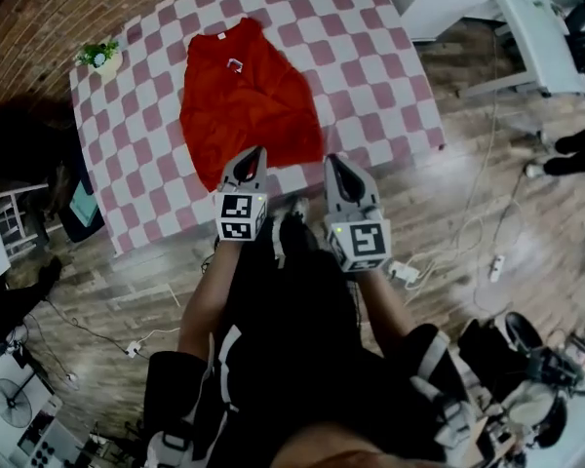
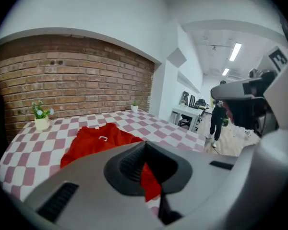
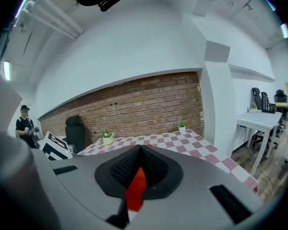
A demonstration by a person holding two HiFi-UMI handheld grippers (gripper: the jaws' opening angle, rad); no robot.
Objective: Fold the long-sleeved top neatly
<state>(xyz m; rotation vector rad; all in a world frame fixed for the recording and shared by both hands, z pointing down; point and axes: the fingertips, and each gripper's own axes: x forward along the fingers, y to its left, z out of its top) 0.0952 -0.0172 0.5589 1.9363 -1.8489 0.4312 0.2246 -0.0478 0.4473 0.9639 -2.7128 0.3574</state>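
Note:
The red long-sleeved top point(image 1: 244, 96) lies on the pink-and-white checked table point(image 1: 370, 57), collar at the far end and hem toward me. My left gripper point(image 1: 254, 154) is at the near hem, left of centre, shut on a fold of red fabric point(image 2: 151, 181) that shows between its jaws. My right gripper point(image 1: 332, 162) is at the hem's near right corner, likewise shut on a strip of red cloth point(image 3: 136, 188). In the left gripper view the rest of the top point(image 2: 96, 140) spreads out ahead. The right gripper view looks over the table, the top hidden behind the jaws.
A small potted plant point(image 1: 100, 57) stands at the table's far left corner. A brick wall point(image 2: 72, 75) runs behind the table. A white desk point(image 1: 526, 27) is at the right, cables point(image 1: 468, 252) trail on the wood floor, and a person point(image 2: 217, 119) stands beyond.

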